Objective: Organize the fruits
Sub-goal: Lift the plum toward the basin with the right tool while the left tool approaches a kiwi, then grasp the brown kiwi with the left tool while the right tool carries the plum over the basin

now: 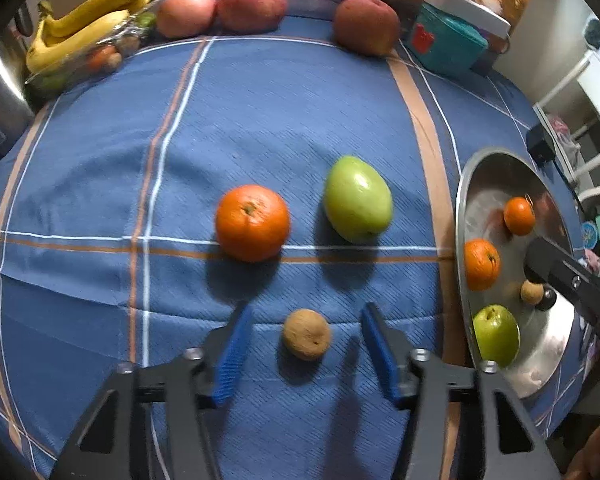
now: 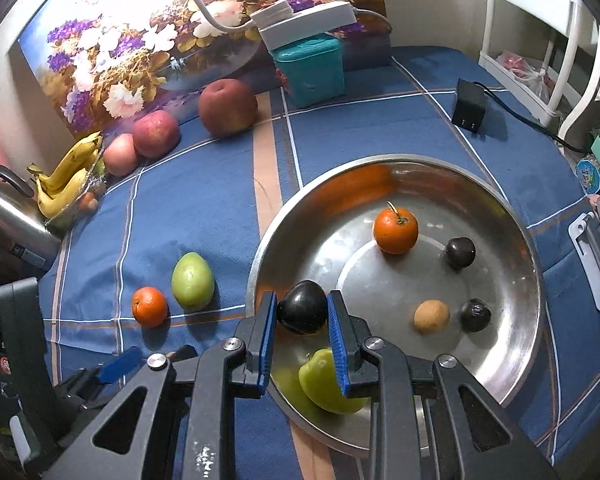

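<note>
Blue plaid cloth [image 1: 100, 184] is spread beneath. A dark plum [image 2: 302, 312], likely soft and slick, is clamped across its middle by the right gripper [image 2: 302, 326] above the steel bowl [image 2: 516, 364]; a small brown fruit [image 1: 307, 334] is straddled by the parted left gripper [image 1: 306, 340].

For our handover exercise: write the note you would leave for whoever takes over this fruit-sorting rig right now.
Right tool: shut on a dark plum, held over the bowl's near rim.
Left tool: open, its fingers either side of a small brown fruit on the cloth; no contact yet.
In bowl: orange, green apple, brown fruit, two dark fruits.
On cloth: orange, green fruit.
Left: release plum, grasp small brown fruit, then move orange and green fruit.
</note>
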